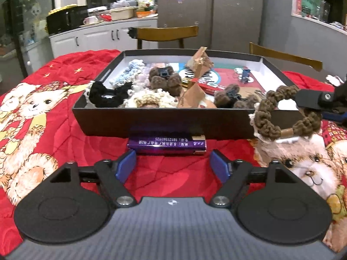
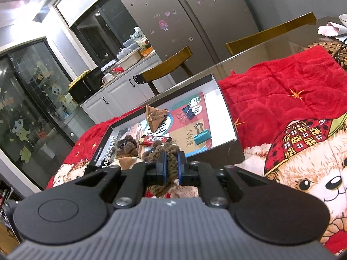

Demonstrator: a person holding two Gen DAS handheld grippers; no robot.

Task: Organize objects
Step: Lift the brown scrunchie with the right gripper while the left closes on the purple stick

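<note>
A black shallow box (image 1: 138,120) sits on the red blanket and holds several knitted hair ties, paper packets and clips. A purple lighter (image 1: 166,145) lies on the blanket against the box's near wall. My left gripper (image 1: 172,165) is open, its blue pads either side of the lighter and just short of it. My right gripper (image 2: 172,165) is shut on a brown knitted hair tie (image 2: 171,162). In the left wrist view that hair tie (image 1: 288,114) hangs in the air by the box's near right corner, held by the right gripper's finger (image 1: 312,99).
The red bear-print blanket (image 1: 54,112) covers the table. Two wooden chairs (image 1: 167,33) stand behind the table. A white cabinet (image 1: 97,36) with clutter on top stands at the back left. The box (image 2: 225,112) also holds blue and teal binder clips (image 2: 202,135).
</note>
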